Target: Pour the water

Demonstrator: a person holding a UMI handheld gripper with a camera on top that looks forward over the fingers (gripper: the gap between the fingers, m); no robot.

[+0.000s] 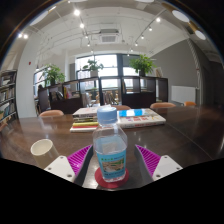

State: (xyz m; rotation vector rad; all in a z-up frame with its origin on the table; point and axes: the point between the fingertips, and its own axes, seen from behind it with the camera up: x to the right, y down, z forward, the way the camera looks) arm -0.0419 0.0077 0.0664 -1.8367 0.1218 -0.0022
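Between the half-closed jaws, pink pads (78, 157) pressing its sides, a water bottle (110, 150) stands upright, still capped, with the paper cup (42, 148) on the worktop (185, 130) apparently unfilled.

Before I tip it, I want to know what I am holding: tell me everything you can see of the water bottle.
The water bottle is clear plastic, squat and upright, with a blue cap on top and a pale blue label band around its body. It stands between the fingers of the gripper, whose magenta pads sit close at either side; whether they press on it cannot be told. Its base appears to rest on the dark table. How much water it holds is not clear.
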